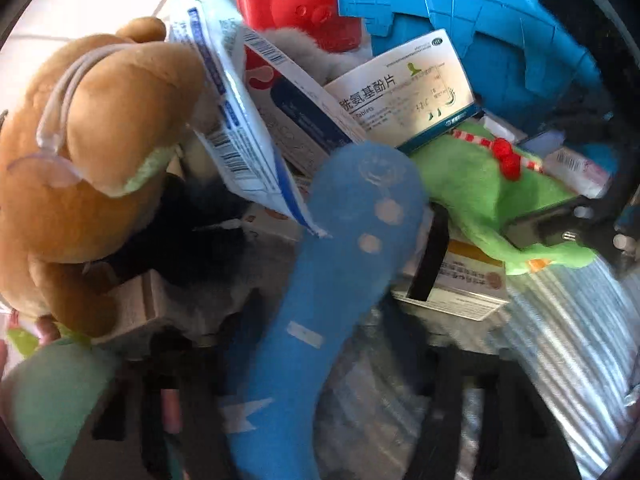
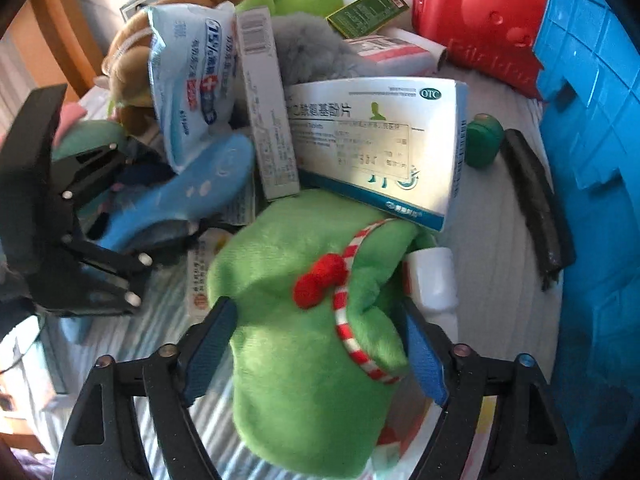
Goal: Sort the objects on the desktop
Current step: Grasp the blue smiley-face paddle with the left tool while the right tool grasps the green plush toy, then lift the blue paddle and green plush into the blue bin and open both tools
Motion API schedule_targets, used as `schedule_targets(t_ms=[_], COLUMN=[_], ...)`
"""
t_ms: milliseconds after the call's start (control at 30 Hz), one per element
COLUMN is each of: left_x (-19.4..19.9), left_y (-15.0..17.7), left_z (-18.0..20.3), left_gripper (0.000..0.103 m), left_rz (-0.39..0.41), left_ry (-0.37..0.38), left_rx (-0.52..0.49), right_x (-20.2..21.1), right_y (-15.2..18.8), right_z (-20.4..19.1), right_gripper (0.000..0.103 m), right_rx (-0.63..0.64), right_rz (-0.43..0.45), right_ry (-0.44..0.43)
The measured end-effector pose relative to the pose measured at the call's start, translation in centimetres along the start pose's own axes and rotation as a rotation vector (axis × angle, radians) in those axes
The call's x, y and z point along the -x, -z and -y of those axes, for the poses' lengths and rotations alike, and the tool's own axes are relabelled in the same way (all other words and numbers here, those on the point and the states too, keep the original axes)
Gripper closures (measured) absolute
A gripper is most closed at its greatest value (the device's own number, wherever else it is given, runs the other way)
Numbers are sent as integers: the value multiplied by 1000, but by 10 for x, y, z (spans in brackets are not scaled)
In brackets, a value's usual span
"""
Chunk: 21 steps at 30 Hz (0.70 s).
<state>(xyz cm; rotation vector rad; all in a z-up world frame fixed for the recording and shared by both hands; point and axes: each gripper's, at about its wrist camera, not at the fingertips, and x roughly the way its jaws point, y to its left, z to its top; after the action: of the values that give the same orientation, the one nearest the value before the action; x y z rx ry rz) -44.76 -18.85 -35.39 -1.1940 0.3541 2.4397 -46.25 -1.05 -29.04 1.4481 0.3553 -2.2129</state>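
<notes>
A pile of toys and medicine boxes lies on a striped cloth. My right gripper [image 2: 316,344] is shut on a green plush toy [image 2: 304,320] with a red-and-white collar; its blue pads [image 2: 210,352] press both sides. The green plush also shows in the left wrist view [image 1: 480,188], with the right gripper [image 1: 560,232] on it. My left gripper [image 2: 100,216] holds a blue plush toy [image 1: 332,280], which fills the left wrist view and hides the fingers; it also shows in the right wrist view [image 2: 172,204]. A white OTC tablet box [image 2: 376,140] leans on the green plush.
A brown plush bear [image 1: 88,160], a wipes pack [image 2: 188,84], a narrow grey box [image 2: 268,108] and a grey plush [image 2: 308,48] are heaped behind. A red plastic bin [image 2: 480,20] and a blue plastic crate [image 2: 592,160] stand at right. A black strip [image 2: 536,200] and small green item [image 2: 484,140] lie on the cloth.
</notes>
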Motion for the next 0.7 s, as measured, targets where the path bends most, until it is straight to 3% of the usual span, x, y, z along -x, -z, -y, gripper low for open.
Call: schedule_targets(t_ms=[67,100,300,500,700], left_x=[2,4,35,76,106], left_y=[-1,-1,11,11,2], left_z=[5,9,35,44,48], left_gripper=[59,59,60,63,67], left_rz=[-8,-13,13,89,146], left_ry=[-20,-30,-14,-11,-32], left_rx=[-24,-38,-71,-10,20], right_x=[1,3,25,61,97], right_y=[1,1,10,15,5], right_z=[5,6,20,-10,-24], right_gripper=[43,56,81,85,87], right_rx=[-27,-31,-131,-99,-53], right_rz=[15,18,33,75,171], right_ry=[-33,-27,-125,-214,-234])
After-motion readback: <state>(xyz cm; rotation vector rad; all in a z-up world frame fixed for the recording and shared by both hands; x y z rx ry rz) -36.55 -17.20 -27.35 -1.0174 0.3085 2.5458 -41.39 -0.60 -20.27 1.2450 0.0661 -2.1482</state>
